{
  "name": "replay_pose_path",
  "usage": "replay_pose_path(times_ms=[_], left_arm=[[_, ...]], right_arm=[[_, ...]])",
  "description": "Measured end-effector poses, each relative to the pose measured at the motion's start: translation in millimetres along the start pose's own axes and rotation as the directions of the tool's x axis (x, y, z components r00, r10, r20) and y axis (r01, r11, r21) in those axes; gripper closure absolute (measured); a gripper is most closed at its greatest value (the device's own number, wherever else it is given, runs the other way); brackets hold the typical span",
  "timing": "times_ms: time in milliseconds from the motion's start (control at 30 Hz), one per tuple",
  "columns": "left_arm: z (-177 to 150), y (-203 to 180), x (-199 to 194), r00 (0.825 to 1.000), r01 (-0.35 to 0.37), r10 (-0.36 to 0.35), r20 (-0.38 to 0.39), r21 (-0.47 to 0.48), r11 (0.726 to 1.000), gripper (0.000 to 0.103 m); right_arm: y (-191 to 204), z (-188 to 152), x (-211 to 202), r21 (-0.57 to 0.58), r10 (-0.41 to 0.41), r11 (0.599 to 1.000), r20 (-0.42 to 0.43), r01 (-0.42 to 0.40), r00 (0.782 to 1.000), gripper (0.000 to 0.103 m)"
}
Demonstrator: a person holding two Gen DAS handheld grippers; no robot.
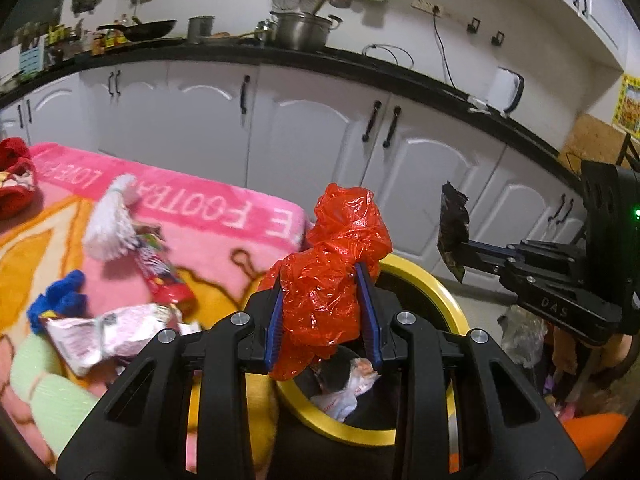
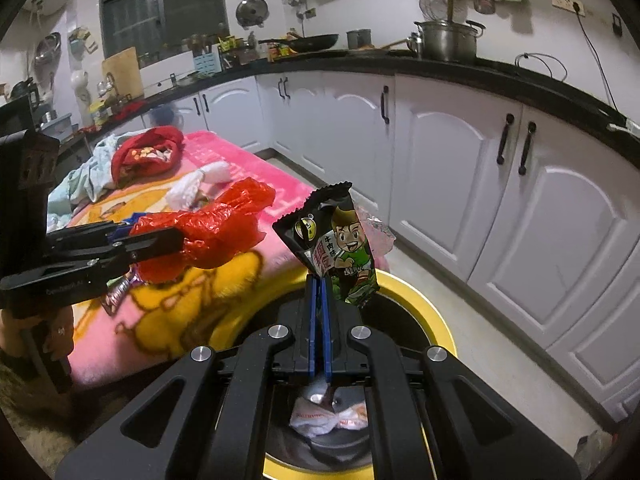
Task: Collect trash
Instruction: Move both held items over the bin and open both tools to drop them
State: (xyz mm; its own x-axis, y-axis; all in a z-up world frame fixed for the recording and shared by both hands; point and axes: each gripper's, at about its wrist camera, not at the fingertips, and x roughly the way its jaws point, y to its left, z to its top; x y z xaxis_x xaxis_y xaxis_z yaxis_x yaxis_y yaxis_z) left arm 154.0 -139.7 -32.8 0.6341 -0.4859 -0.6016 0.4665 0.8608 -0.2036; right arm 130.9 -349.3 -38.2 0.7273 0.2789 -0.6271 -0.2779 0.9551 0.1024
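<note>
The left hand-held gripper [image 1: 324,304] was squeezed on a crumpled red plastic bag [image 1: 336,264], with its two blue pads pressed against the bag's sides and the bag puffing out above and hanging a little below them. It held the bag up in the air right over the yellow-rimmed bin [image 1: 444,300], which stood just beside the pink blanket [image 1: 208,208]. The right hand-held gripper [image 2: 320,312] was pinched almost all the way closed on the bottom edge of a dark snack wrapper [image 2: 332,236] with a cartoon boy on it, and the wrapper stood up tall above the fingertips. That wrapper was also over the bin, near its far rim. Down inside the bin lay some white crumpled trash [image 2: 328,418]. From the left wrist view, the right hand-held gripper came in from the right side with the dark wrapper at its tip. From the right wrist view, the left one came in from the left with the red bag. More trash lay on the blanket: a pink and white packet [image 1: 108,336], a red candy wrapper [image 1: 164,276], a white fluffy thing [image 1: 112,224] and a blue fuzzy thing [image 1: 60,300]. A red cloth [image 2: 144,156] sat at the far end of the blanket. Behind it all were white cupboards [image 1: 320,136] under a black counter.
</note>
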Motion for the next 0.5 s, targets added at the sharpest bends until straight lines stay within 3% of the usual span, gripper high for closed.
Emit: replay_pose_path(times_ms=[500], left_arm=[[-26,-21,39,0.994,0.031,-0.029,-0.104,0.022,0.999,0.077]], right_arm=[[-26,-42,23,0.055,0.004,0.998,-0.115,0.002,0.993,0.1]])
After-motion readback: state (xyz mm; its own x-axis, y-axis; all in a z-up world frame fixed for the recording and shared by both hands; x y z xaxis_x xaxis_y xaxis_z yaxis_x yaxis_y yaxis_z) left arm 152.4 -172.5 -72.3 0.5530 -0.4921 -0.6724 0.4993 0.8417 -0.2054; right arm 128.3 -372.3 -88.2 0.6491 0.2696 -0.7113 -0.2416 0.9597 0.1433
